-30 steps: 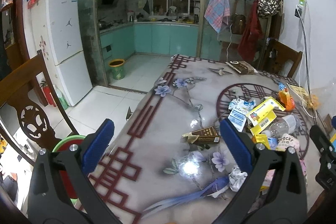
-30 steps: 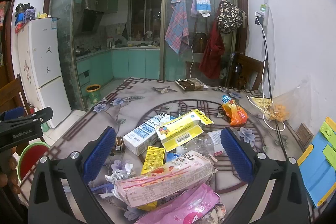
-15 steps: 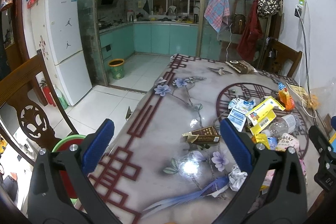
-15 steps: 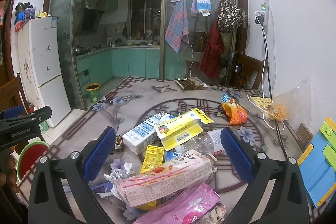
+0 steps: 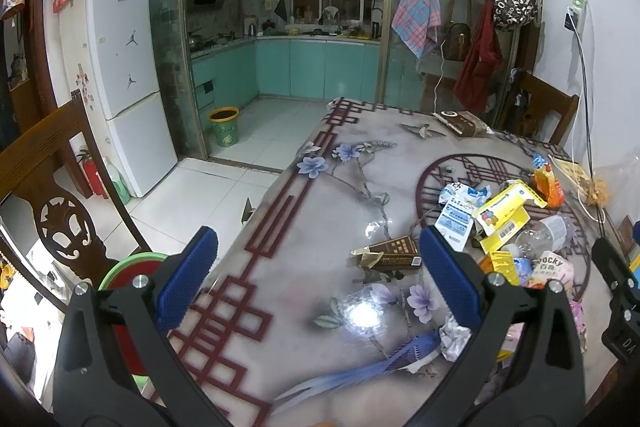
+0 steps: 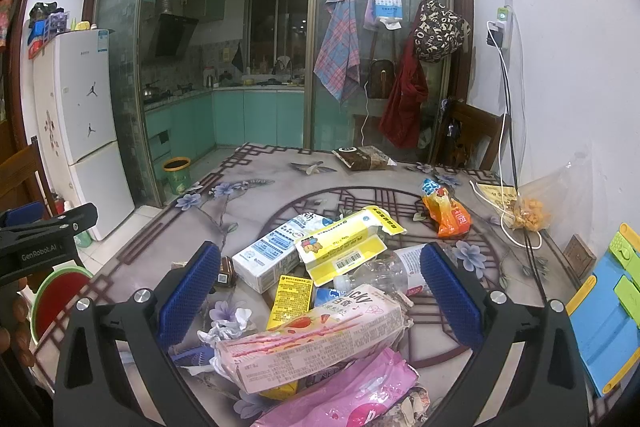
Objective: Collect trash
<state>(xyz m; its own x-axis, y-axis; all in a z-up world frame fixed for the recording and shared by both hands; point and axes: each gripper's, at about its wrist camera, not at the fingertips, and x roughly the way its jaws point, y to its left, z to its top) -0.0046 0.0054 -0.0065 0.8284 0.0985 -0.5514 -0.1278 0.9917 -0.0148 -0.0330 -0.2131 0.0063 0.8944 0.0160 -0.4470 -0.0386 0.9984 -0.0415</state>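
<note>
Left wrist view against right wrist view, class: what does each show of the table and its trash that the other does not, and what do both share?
Only the left wrist view shows the brown carton whole, lying apart from the pile, and the carved chair back. Only the right wrist view shows the pink wrapper and the blue and green plastic item at the table's edge. Both show the Pocky box, the yellow box, the orange snack bag, the crumpled paper and the open, empty grippers: left, right.

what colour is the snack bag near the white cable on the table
Orange, with a blue top end: the snack bag shows best in the right wrist view, beside the white cable.
</note>
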